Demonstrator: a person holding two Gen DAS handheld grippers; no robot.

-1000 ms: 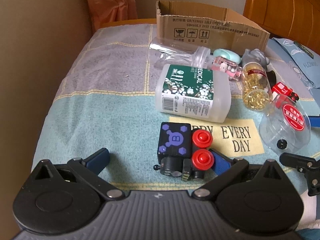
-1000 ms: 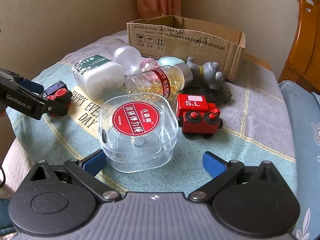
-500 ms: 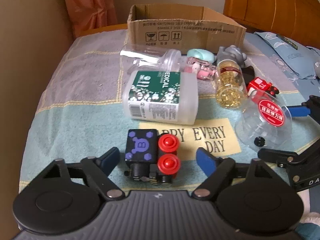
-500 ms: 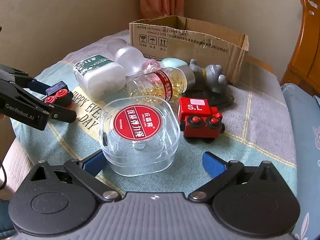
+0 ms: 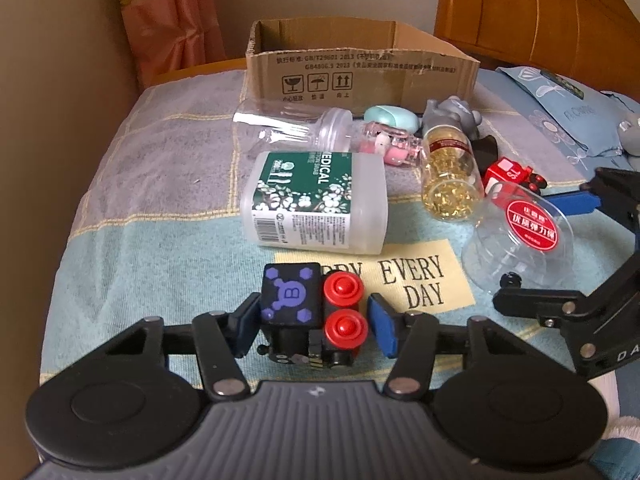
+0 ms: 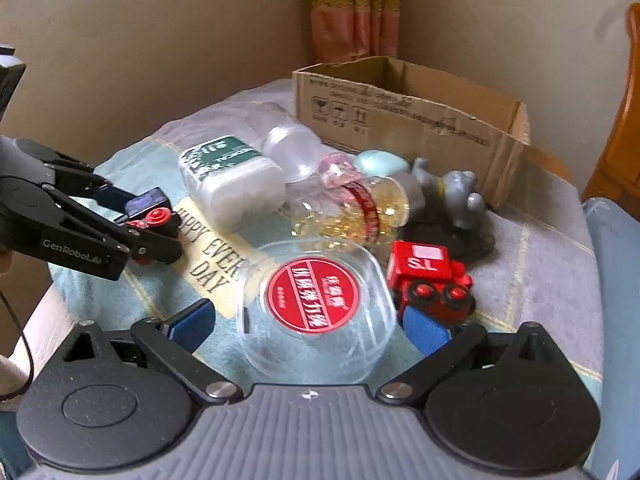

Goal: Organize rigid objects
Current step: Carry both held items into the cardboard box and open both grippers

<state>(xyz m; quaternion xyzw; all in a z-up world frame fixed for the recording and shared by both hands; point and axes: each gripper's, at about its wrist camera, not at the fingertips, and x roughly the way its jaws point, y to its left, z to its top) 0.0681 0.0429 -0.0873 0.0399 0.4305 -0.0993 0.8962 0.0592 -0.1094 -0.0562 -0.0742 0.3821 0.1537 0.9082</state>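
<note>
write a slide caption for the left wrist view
Left gripper closing around a black toy train on the towel, cardboard box behind the clutter.

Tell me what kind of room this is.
Probably a bedroom at home: a wooden headboard, a blue flowered pillow and a pink curtain surround a towel-covered surface strewn with household items.

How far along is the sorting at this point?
Nothing looks done: the cardboard box shows no contents from here. In hand: the left gripper straddles the black toy train, and the right gripper straddles the clear round container, neither clearly clamped. The medical bottle and capsule bottle remain.
</note>
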